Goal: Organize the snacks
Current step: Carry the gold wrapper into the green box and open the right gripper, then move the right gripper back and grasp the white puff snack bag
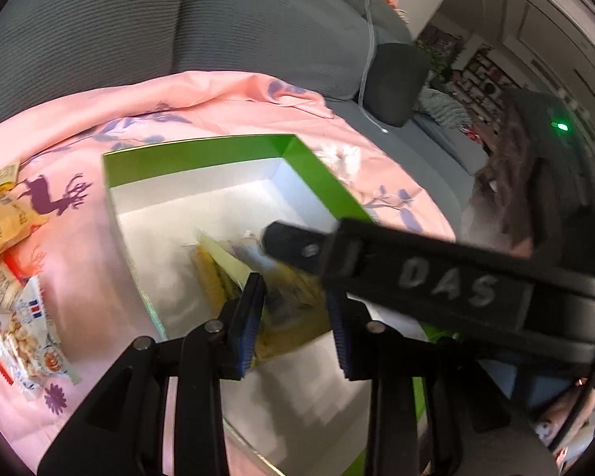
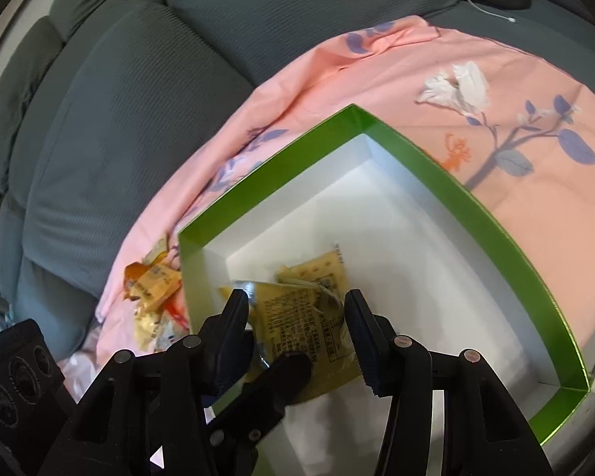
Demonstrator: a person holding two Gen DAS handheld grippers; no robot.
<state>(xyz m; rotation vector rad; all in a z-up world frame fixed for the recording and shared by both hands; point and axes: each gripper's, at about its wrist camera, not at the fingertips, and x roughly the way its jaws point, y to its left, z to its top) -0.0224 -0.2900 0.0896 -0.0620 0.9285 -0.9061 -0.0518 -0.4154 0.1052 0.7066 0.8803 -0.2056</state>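
Over the green box (image 2: 436,182), both grippers (image 1: 293,317) (image 2: 297,333) pinch yellow packets (image 2: 309,317) (motion-blurred); colliding arms could spill them outside.

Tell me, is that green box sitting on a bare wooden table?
No, the green box rests on a pink patterned cloth spread over a grey sofa.

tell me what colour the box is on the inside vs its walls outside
The box is white inside with bright green walls, clearest in the right wrist view.
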